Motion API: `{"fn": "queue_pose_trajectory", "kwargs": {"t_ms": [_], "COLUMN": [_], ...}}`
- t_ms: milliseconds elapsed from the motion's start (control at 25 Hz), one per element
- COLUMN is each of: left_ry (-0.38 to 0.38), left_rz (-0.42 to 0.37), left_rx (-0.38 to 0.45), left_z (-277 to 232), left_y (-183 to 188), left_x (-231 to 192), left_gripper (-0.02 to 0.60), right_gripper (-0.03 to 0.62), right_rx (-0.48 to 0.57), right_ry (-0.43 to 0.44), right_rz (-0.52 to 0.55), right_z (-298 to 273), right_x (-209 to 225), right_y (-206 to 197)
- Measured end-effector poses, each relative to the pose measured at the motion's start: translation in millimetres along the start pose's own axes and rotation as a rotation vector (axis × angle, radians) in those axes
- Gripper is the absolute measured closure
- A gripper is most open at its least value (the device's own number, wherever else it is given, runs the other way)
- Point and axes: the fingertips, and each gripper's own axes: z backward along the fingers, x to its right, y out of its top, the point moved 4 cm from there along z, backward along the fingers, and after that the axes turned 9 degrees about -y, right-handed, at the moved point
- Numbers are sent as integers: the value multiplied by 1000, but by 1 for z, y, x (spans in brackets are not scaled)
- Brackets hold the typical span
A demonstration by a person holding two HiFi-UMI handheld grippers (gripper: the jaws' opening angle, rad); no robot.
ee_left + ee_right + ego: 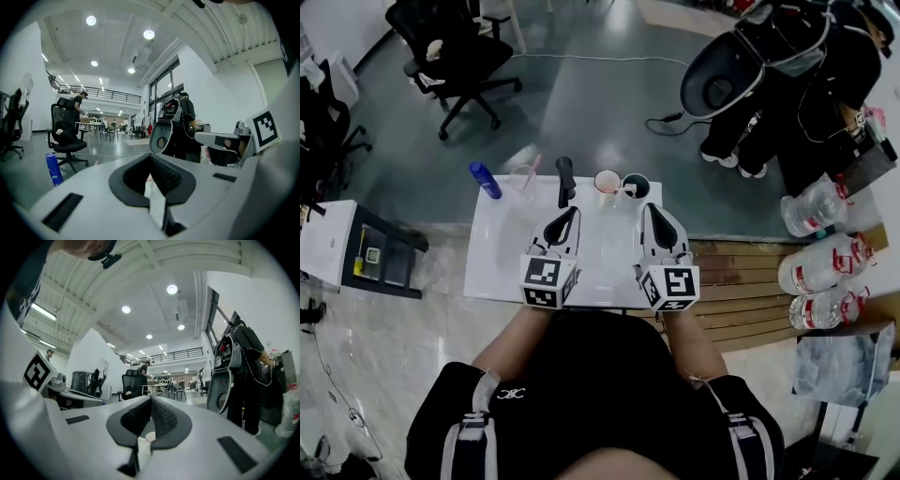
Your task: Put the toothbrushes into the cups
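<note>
I'm hovering the left gripper (570, 216) and right gripper (652, 212), both closed tight on nothing, near the cups, and with a pink toothbrush (533, 166) leaning in the clear cup (523, 180), I'm risking toppling it by nudging forward.

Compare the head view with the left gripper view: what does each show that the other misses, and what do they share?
Only the head view shows the white table from above, with the pink cup and the dark green cup at its far edge, and the water bottles at the right. Only the left gripper view shows the ceiling lights and the balcony railing down the hall. Both show the blue bottle, the black office chair, the right gripper and the left gripper, whose jaws are together.
</note>
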Motion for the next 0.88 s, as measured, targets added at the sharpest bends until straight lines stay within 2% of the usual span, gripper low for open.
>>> {"fn": "queue_pose_trajectory", "kwargs": {"t_ms": [520, 880], "left_ry": [-2, -10], "left_rz": [-13, -26], "left_rx": [-27, -32], "left_z": [4, 3], "left_y": [-2, -3], "left_x": [5, 8], "left_gripper": [568, 568], "right_gripper": [580, 580], "right_rx": [-70, -52], "right_ry": [8, -2], "right_rz": [-46, 31], "right_z": [9, 11], "right_x": [-11, -14], "right_y": [-18, -20]}}
